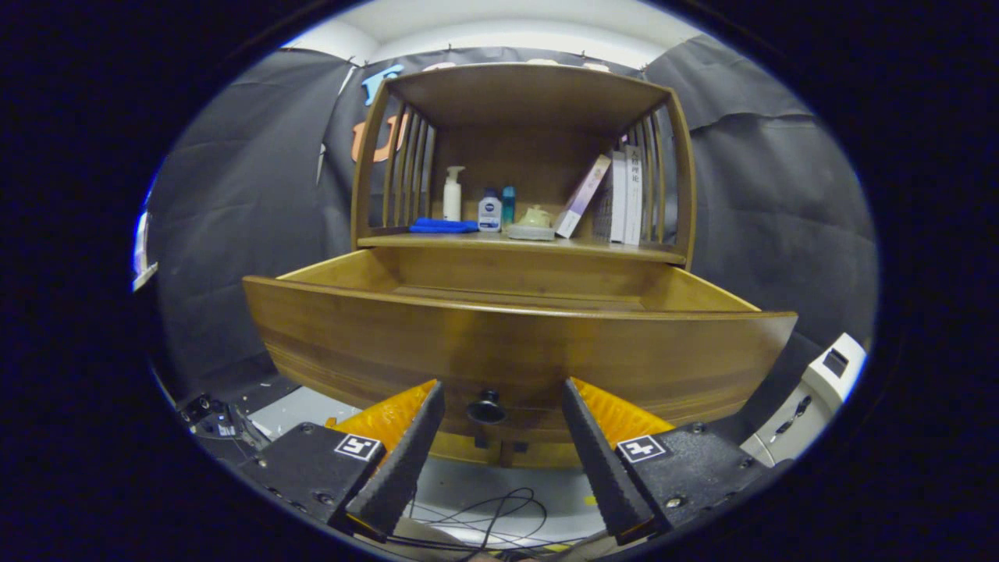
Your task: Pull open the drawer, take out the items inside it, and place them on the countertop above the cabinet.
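From the view riding on the tool, its two fingers stand spread apart, pressing on nothing, with the small dark knob sitting in the gap between their tips. That knob belongs to the drawer, which is pulled well out toward us; its front panel rises high enough that the inside floor is mostly hidden, so I cannot tell what lies in it. Beyond and above it is the table, already crowded: a blue cloth at left, a white pump bottle, two small bottles, a pale teapot and leaning books at right. Lifting from this low spot, I judge the fingers could catch the drawer front, and a careless set-down could topple those bottles, since bare space looks scarce.
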The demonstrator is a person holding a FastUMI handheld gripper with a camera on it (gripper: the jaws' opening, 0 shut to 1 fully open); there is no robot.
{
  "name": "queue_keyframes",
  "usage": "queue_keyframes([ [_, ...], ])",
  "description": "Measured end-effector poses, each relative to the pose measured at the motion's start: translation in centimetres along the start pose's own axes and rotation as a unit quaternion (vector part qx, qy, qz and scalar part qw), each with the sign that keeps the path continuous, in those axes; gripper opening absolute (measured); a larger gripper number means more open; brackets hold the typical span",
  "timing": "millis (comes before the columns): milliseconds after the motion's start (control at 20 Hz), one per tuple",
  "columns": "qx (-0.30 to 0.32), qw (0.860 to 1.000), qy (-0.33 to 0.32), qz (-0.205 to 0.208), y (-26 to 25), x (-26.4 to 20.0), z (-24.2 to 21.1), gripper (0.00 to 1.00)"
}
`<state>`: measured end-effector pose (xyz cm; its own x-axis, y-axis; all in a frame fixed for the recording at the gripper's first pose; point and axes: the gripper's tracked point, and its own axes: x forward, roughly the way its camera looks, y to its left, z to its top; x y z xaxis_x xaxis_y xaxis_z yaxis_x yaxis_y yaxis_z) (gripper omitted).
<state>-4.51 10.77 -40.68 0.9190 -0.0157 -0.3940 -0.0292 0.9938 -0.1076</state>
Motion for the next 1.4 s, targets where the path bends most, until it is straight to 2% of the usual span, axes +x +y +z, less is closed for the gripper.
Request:
queue_keyframes([
  [300,-0.017,0.998,-0.02,-0.051,-0.4,0.8,0.1,0.96],
  [600,0.0,0.999,-0.025,-0.035,-0.3,2.2,0.8,0.94],
  [1050,0.006,0.999,-0.023,-0.034,0.1,4.2,1.9,0.94],
  [1400,0.007,0.999,-0.015,-0.035,0.2,9.3,4.5,0.94],
])
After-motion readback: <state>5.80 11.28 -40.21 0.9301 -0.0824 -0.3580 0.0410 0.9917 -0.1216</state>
